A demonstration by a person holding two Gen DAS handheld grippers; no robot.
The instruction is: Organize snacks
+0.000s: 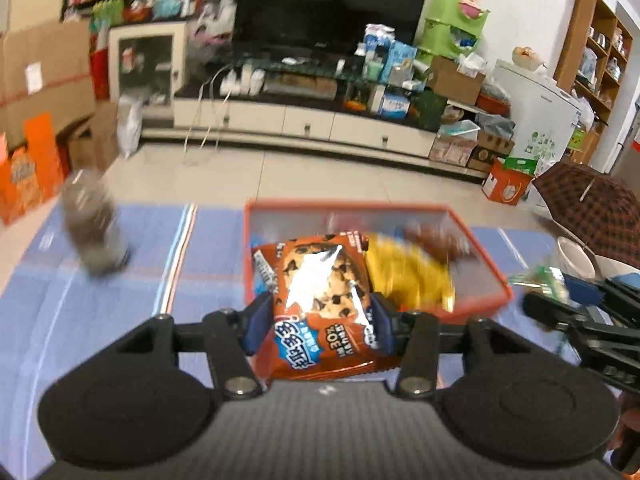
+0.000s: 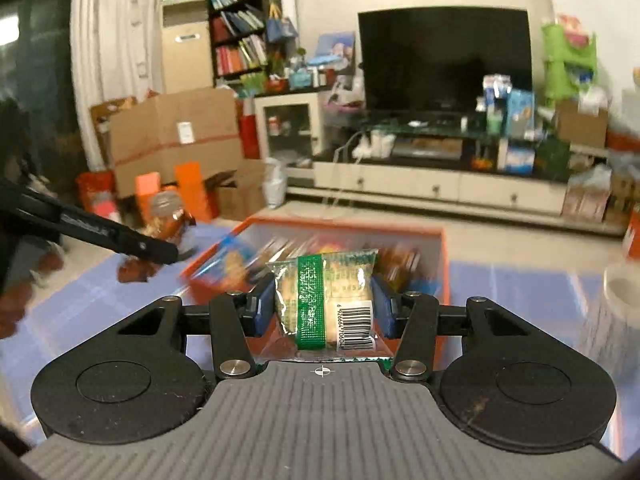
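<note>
My left gripper (image 1: 320, 316) is shut on a brown chocolate-chip cookie packet (image 1: 320, 280), held above the near edge of an orange-rimmed clear bin (image 1: 344, 205). A yellow packet (image 1: 408, 272) and other blurred snacks lie in that bin. My right gripper (image 2: 326, 304) is shut on a clear cracker packet (image 2: 332, 292) with a green band and a barcode, also raised over the orange bin (image 2: 440, 248). The right gripper shows at the right edge of the left wrist view (image 1: 560, 300), and the left gripper with its brown packet at the left of the right wrist view (image 2: 156, 252).
A blue tablecloth (image 1: 120, 300) covers the table. A blurred clear jar (image 1: 94, 220) stands left of the bin. A white cup (image 2: 624, 288) sits at the table's right side. Beyond the table are a TV (image 1: 332, 4) on a low stand, cardboard boxes and an open plaid umbrella (image 1: 592, 208).
</note>
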